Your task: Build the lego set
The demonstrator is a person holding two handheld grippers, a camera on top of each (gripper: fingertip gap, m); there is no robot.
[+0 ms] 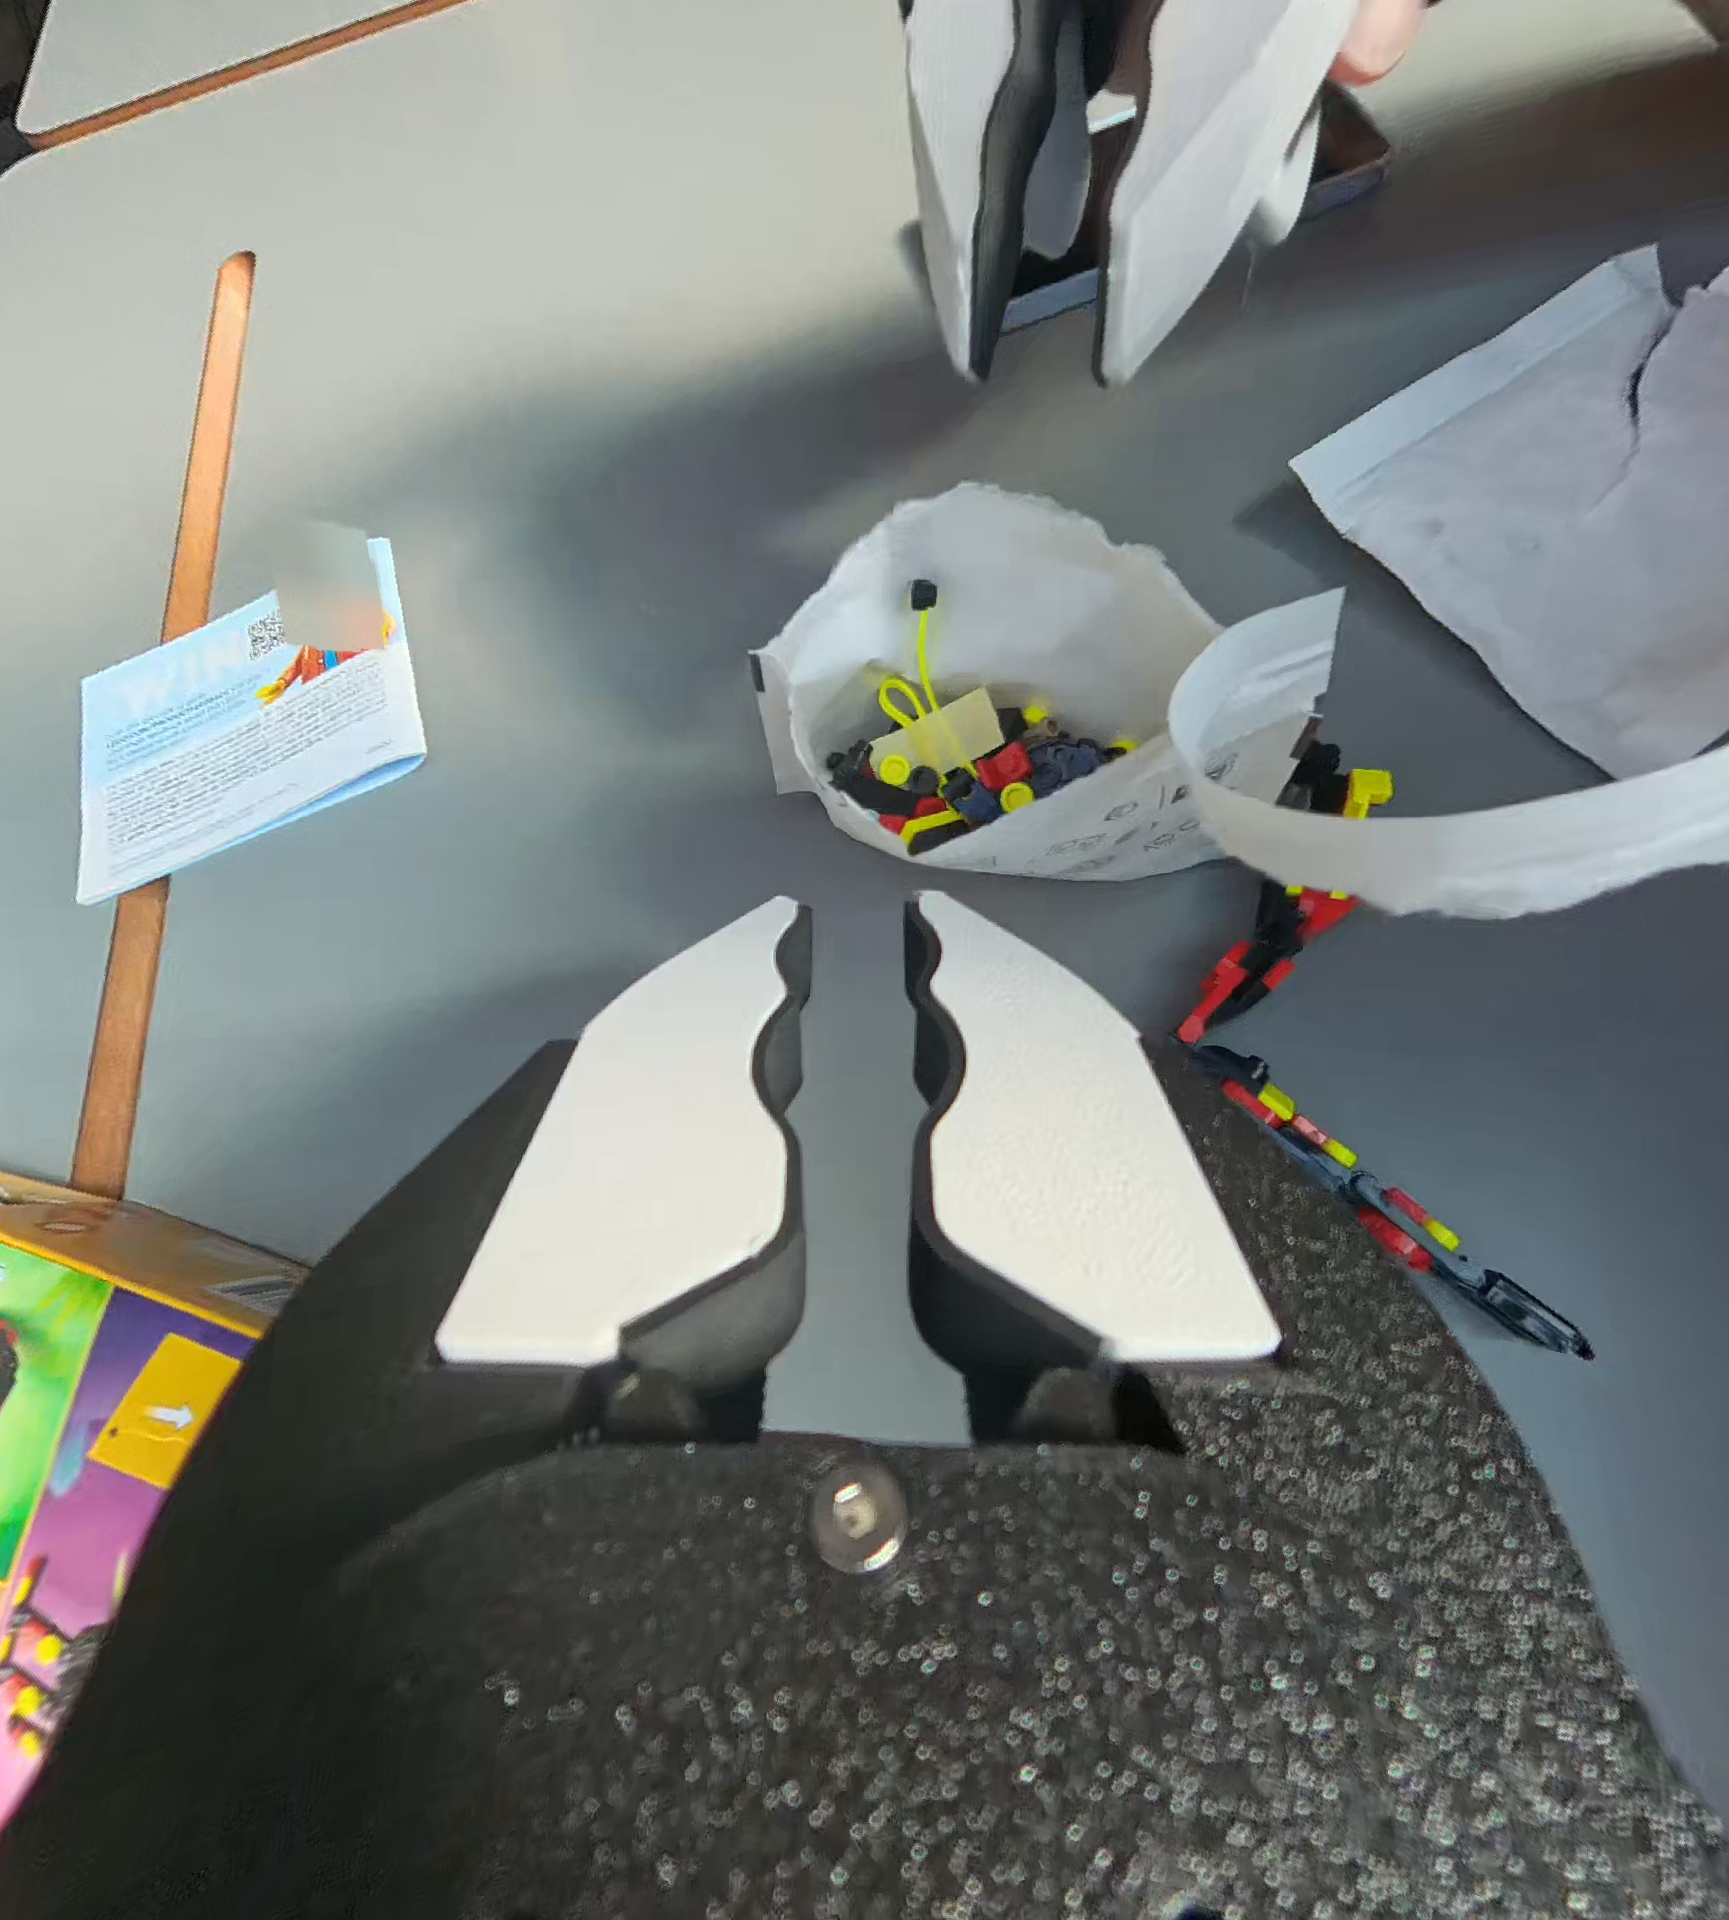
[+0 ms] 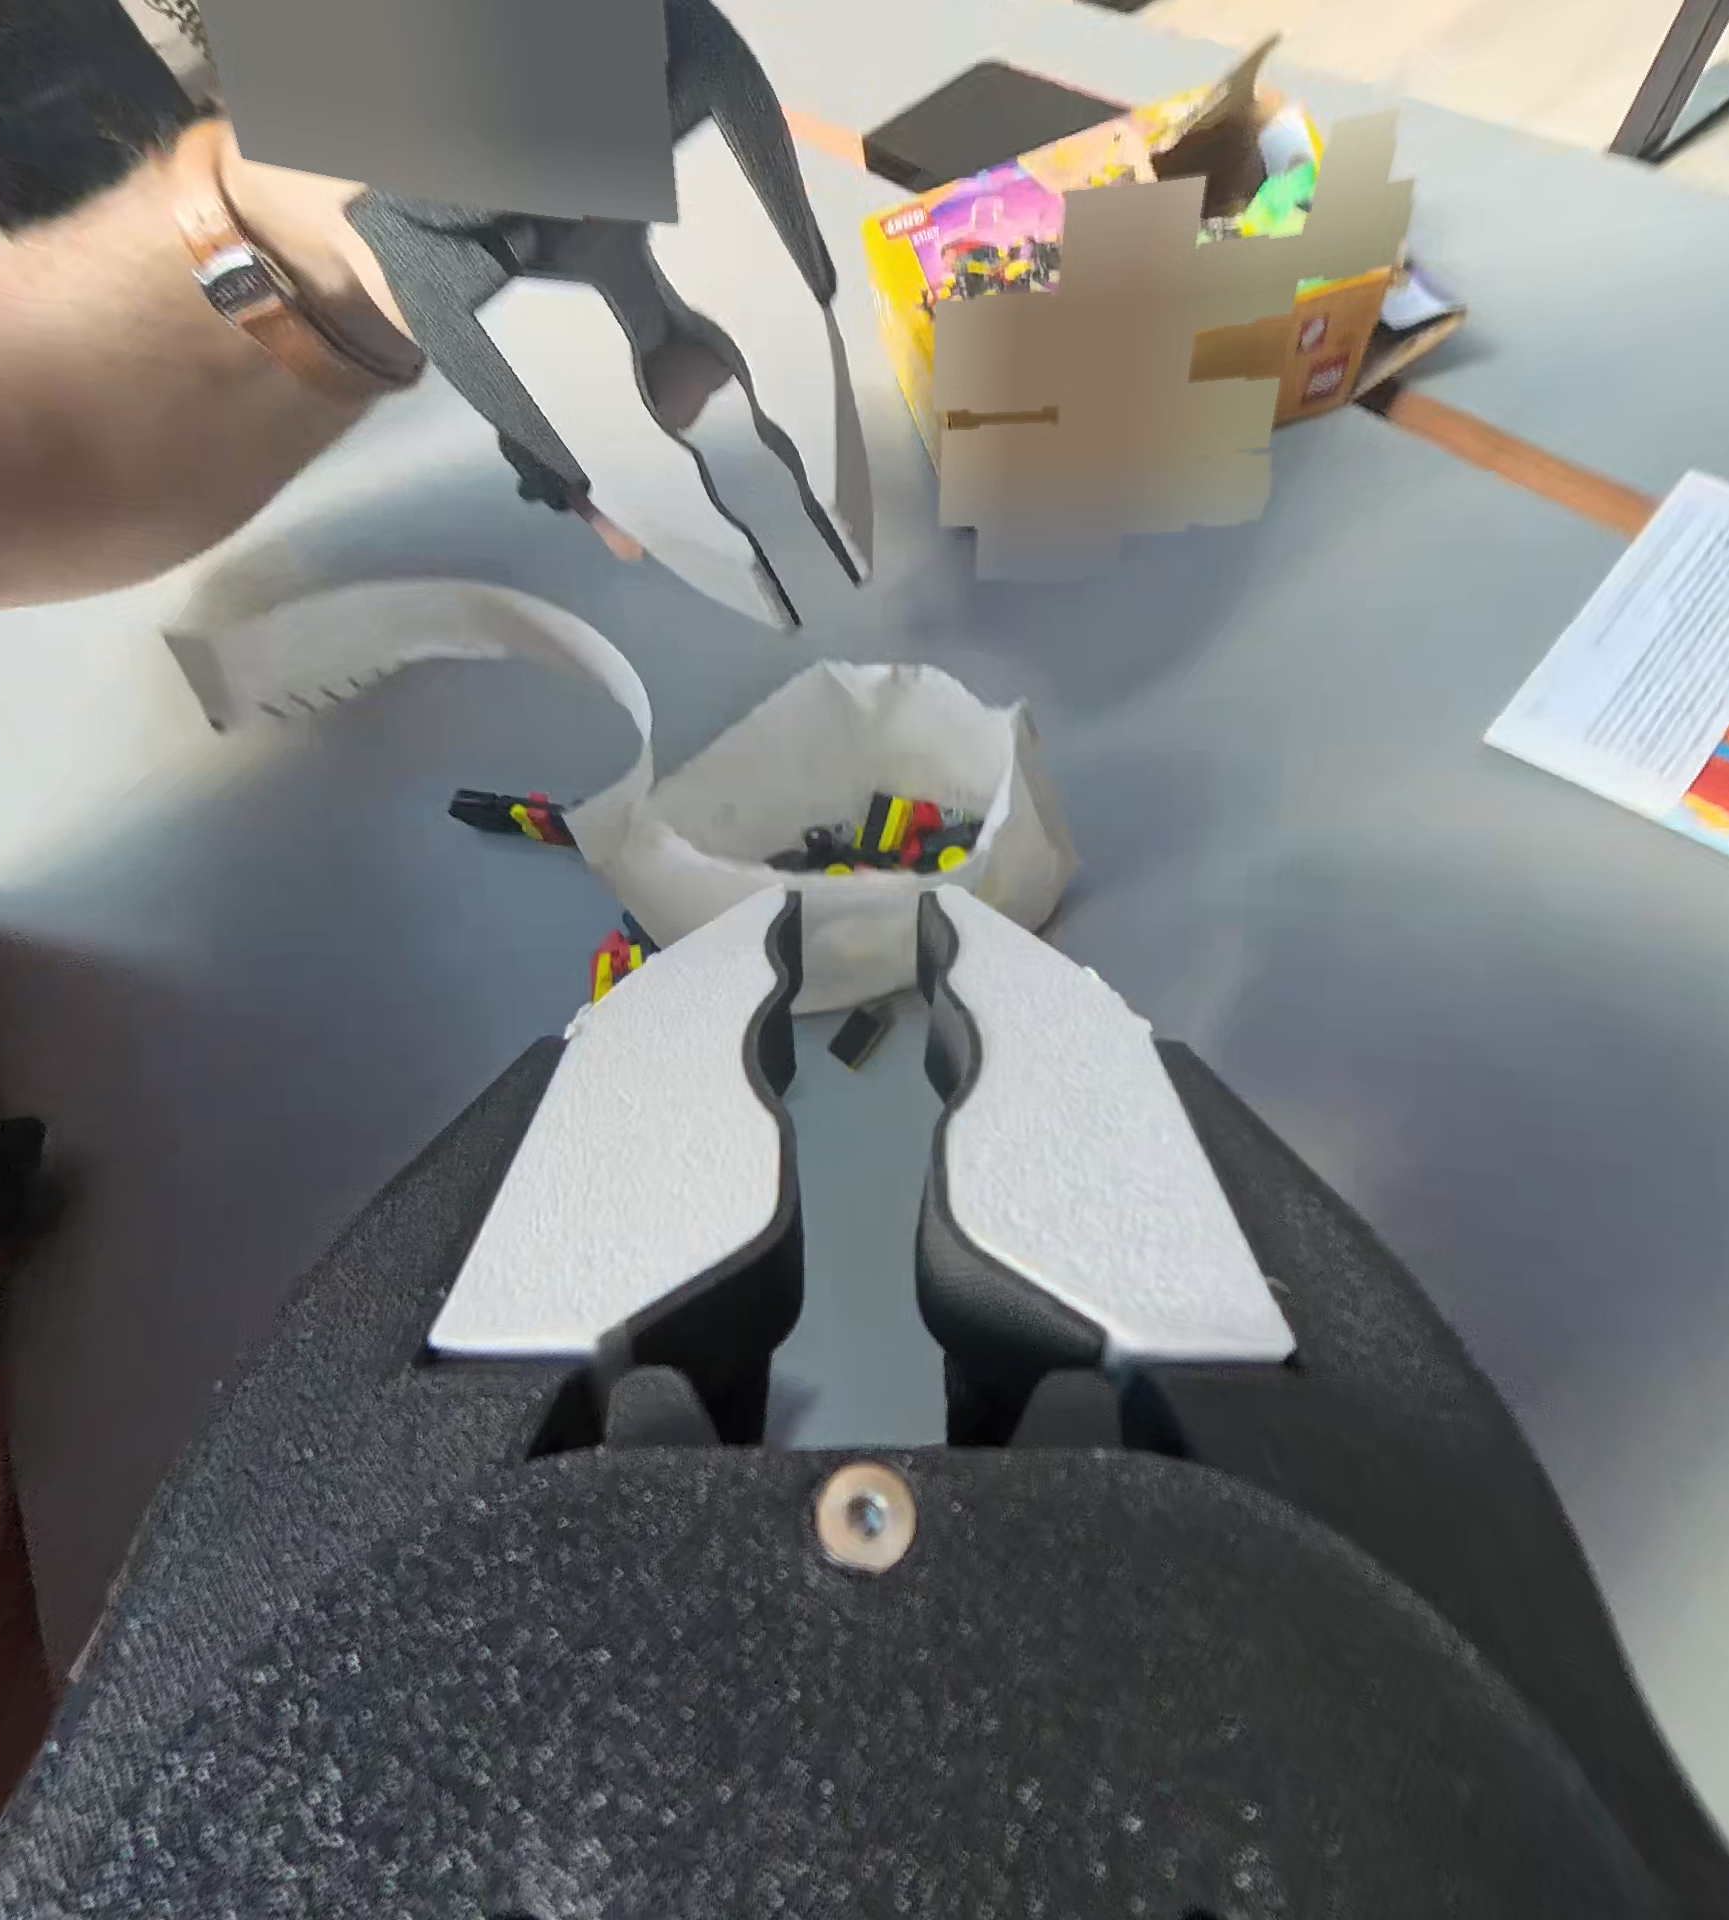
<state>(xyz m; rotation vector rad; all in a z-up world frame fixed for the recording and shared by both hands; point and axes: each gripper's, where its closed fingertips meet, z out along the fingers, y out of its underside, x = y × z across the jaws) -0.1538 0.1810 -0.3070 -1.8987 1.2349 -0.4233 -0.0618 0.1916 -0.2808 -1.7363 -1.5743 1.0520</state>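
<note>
Torn white paper bag point(image 1: 995, 748) w/ loose black, red & yellow lego pieces point(image 1: 953, 774) sits just ahead of left gripper point(image 1: 855, 914), jaws apart & empty; right gripper point(image 2: 855, 904), jaws apart & empty, tips at bag's near wall; part-built red/black assembly point(image 1: 1255, 966) to right of left jaws; booklet point(image 1: 247, 727) & box point(image 1: 39, 1455) to their left.

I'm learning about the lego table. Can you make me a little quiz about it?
1. True or false: the left tongs are holding a brick.
2. Where are most loose bricks? A) torn white bag B) colourful box C) blue leaflet
3. Fill in: the built red, black and yellow chain lies on the grey ____.

Key: 1 false; 2 A; 3 table.
</note>
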